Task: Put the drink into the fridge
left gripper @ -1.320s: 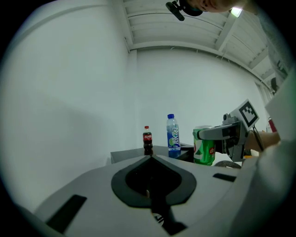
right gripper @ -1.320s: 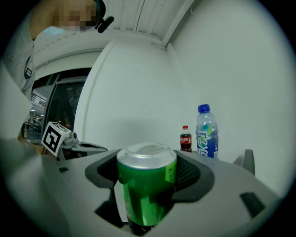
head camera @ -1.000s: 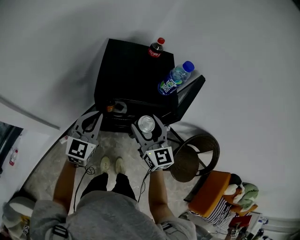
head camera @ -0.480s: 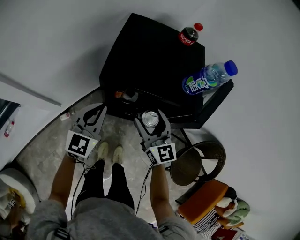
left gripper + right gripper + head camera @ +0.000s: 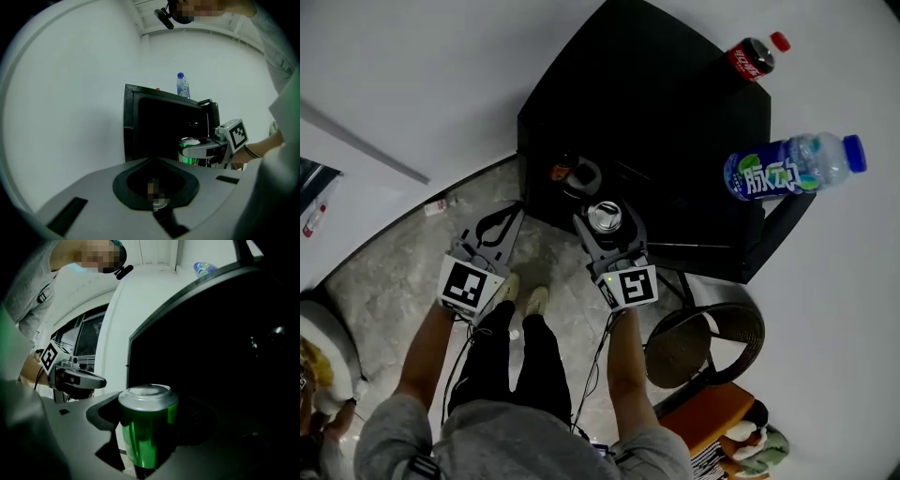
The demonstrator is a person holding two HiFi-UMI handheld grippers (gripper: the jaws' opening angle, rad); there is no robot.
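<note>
A green drink can [image 5: 604,215] with a silver top stands upright between the fingers of my right gripper [image 5: 606,223], which is shut on it; the right gripper view shows the can [image 5: 147,425] close up. It hangs just in front of the open mouth of a black mini fridge [image 5: 647,112], whose door [image 5: 769,239] stands swung open to the right. My left gripper [image 5: 514,217] hovers to the can's left, shut and holding nothing. In the left gripper view, the can [image 5: 189,151] sits before the fridge's dark inside [image 5: 154,122].
A cola bottle [image 5: 753,56] and a clear water bottle [image 5: 792,169] stand on the fridge's top. Small items [image 5: 572,174] sit inside the fridge at its left. A round dark stool [image 5: 703,330] stands right of my legs. White walls flank the fridge.
Both grippers have moved closer to the fridge's open front, the can still held in the right one. The view has shifted, so the fridge sits further right and larger.
</note>
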